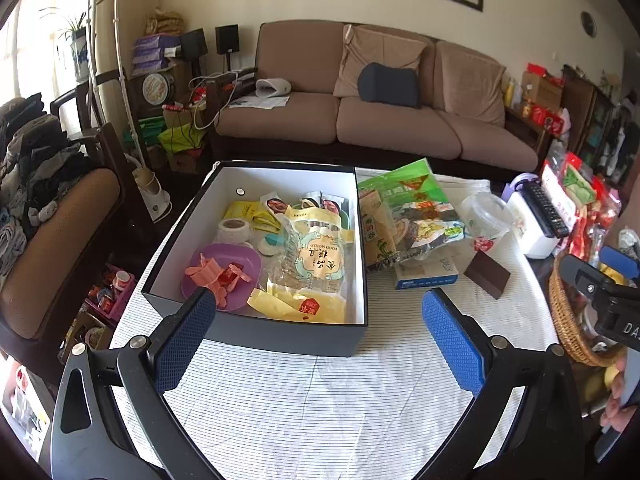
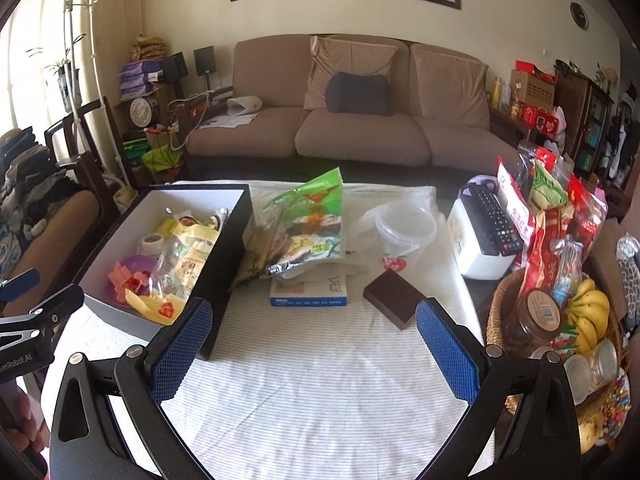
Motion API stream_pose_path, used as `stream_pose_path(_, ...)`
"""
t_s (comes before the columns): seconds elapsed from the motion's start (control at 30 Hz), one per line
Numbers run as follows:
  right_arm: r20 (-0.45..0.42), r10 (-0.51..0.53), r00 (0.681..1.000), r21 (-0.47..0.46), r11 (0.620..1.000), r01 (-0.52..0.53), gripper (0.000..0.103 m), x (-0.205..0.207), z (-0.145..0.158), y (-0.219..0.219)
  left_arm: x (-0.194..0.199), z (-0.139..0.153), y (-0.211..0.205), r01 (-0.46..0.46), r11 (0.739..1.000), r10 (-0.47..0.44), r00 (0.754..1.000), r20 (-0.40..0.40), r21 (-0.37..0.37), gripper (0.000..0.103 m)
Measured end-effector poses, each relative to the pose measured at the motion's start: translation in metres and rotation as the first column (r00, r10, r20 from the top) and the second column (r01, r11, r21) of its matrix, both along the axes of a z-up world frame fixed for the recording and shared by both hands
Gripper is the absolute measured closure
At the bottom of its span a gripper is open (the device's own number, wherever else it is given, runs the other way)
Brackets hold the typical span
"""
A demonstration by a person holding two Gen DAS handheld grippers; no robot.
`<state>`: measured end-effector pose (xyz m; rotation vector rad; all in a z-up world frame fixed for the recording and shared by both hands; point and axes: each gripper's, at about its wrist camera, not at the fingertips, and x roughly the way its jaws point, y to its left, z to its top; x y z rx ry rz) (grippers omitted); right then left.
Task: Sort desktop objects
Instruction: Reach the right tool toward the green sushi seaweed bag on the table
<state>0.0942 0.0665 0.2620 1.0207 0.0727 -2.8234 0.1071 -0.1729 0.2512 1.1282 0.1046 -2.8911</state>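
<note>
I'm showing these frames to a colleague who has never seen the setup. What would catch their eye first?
Probably the open dark box at table left, crammed with snack packets and a purple plate. Next, the green snack bags leaning on its right wall, and the wicker basket with bananas at far right. Both grippers, left and right, hang open and empty.

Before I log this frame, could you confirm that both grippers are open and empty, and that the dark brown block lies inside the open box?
Not quite: the dark brown block lies on the striped cloth, outside the open box, as the right wrist view shows. Both the left gripper and right gripper are open and empty.
</note>
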Motion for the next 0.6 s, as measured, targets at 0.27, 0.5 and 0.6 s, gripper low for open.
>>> stream_pose_path(0.27,0.011,-0.046,0.999,-0.004,0.999,0.046,0.0,-0.011,-0.007,0.036,-0.012,-0.009,0.029,0.045,0.999,-0.045,0.999,0.018,0.006,0.0)
stream_pose_path(0.5,0.038,-0.09,0.995,-0.104,0.99,0.093,0.0,-0.024,-0.023,0.096,-0.033,-0.031,0.077,0.122,0.992,-0.123,0.992,0.03,0.027,0.0)
stream_pose_path(0.6,0.105,-0.075,0.992,-0.224,0.97,0.098,0.0,-0.039,-0.039,0.118,-0.043,-0.046,0.096,0.149,0.988,-0.151,0.988,0.04,0.032,0.0)
